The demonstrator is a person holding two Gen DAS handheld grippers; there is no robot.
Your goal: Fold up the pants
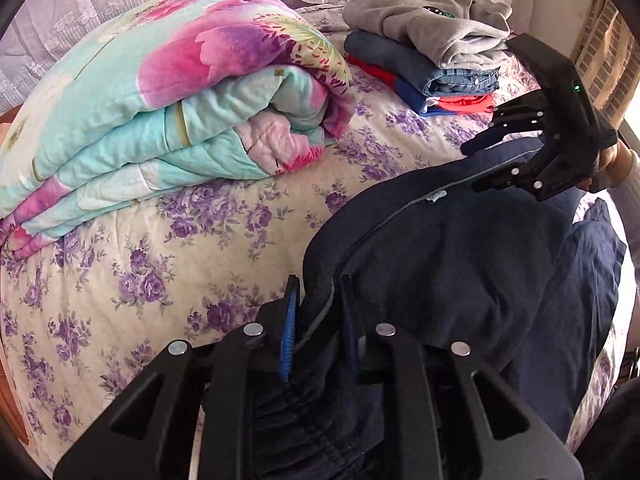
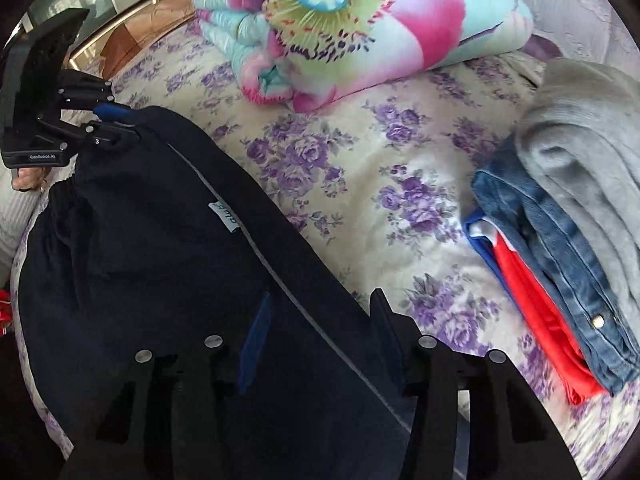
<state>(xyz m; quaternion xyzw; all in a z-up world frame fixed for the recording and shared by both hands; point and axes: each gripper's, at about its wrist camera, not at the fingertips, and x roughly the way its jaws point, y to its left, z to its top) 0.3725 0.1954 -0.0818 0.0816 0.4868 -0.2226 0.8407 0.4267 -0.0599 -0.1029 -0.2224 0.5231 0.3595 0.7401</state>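
Observation:
Dark navy pants point(image 1: 460, 256) with a thin grey side stripe and a small white label lie along the near edge of the bed; they also fill the right wrist view's lower left point(image 2: 160, 240). My left gripper point(image 1: 318, 284) is shut on the pants' waistband end, seen from the right wrist view too point(image 2: 116, 120). My right gripper point(image 2: 320, 304) straddles the other end with its jaws apart, fabric between them; in the left wrist view it point(image 1: 476, 168) sits at the far end of the pants.
A folded floral quilt point(image 1: 160, 104) lies at the back of the purple-flowered bed sheet point(image 1: 200, 240). A stack of folded clothes, grey top over denim and red-blue items point(image 2: 560, 220), sits to the right. A wooden bed frame point(image 2: 132, 28) runs along the far left.

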